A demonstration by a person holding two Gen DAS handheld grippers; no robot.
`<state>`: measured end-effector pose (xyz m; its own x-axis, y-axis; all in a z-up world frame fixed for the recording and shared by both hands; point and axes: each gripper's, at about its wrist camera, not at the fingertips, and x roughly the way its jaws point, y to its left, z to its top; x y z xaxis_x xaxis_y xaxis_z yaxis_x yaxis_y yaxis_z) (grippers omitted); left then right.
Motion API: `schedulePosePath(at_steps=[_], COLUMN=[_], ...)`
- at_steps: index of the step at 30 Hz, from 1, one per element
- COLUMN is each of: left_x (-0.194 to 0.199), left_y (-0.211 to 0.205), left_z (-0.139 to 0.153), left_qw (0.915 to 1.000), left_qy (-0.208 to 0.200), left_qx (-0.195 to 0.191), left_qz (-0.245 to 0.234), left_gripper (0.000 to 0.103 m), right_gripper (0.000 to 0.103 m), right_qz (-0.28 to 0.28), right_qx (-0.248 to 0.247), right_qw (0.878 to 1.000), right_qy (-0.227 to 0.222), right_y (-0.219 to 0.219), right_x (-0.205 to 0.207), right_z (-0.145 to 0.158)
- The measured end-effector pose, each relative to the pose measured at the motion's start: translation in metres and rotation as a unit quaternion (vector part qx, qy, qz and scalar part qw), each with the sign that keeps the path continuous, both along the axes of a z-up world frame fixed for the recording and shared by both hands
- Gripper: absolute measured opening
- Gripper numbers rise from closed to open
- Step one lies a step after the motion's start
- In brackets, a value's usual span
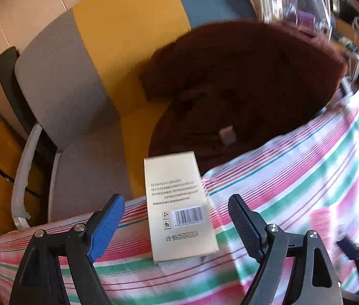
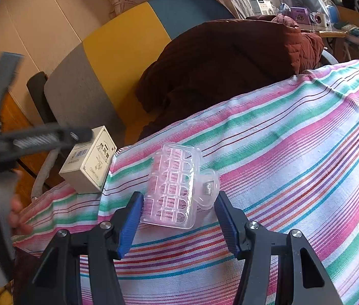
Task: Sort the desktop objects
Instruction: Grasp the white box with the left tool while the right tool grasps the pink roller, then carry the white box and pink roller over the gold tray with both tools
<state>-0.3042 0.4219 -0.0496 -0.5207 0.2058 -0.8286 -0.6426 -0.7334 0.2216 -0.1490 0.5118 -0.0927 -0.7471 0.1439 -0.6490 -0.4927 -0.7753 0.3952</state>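
A cream box [image 1: 179, 208] with a barcode lies on the striped tablecloth [image 1: 293, 178] near its left edge. My left gripper [image 1: 176, 221] is open, its fingers on either side of the box and apart from it. The same box [image 2: 89, 161] shows in the right wrist view, with the blurred left gripper [image 2: 39, 137] above it. A clear plastic hair claw clip [image 2: 176, 186] lies on the cloth. My right gripper [image 2: 179, 218] is open, its fingers flanking the clip's near end; I cannot tell if they touch it.
A grey, yellow and blue sofa [image 1: 118, 50] stands behind the table with a dark brown jacket [image 1: 243, 81] on it. A shelf with mugs and boxes [image 2: 306, 15] is at the far right. The table's left edge [image 2: 108, 175] drops off beside the box.
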Motion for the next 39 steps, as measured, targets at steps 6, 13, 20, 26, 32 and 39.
schedulePosePath(at_steps=[6,13,20,26,32,39], left_x=[-0.009,0.009,0.052,0.103,0.144,0.17], left_y=[-0.005,-0.022,-0.049,-0.077,-0.097,-0.124], left_z=[-0.021,-0.028,-0.034,-0.035,-0.037,-0.039], left_qw=[0.9994,0.9989,0.997,0.9951,0.9937,0.9907], left_qy=[-0.023,-0.028,-0.02,-0.002,0.011,0.007], left_qx=[-0.008,0.023,0.063,0.09,0.105,0.128], left_qz=[0.025,0.029,0.041,0.042,0.036,0.045], left_gripper=[0.057,0.05,0.05,0.05,0.05,0.05], right_gripper=[0.059,0.059,0.058,0.055,0.054,0.054], right_qz=[0.0,-0.001,-0.001,-0.006,0.002,0.026], right_qx=[0.001,0.012,0.026,0.034,0.059,0.1], right_qw=[1.0,1.0,1.0,0.999,0.998,0.995], right_qy=[0.0,-0.006,-0.015,-0.017,-0.02,-0.016], right_y=[-0.001,-0.005,-0.006,-0.008,-0.024,-0.054], right_x=[0.0,-0.005,-0.006,-0.003,0.007,0.024], right_z=[0.0,0.001,0.002,0.003,0.01,0.019])
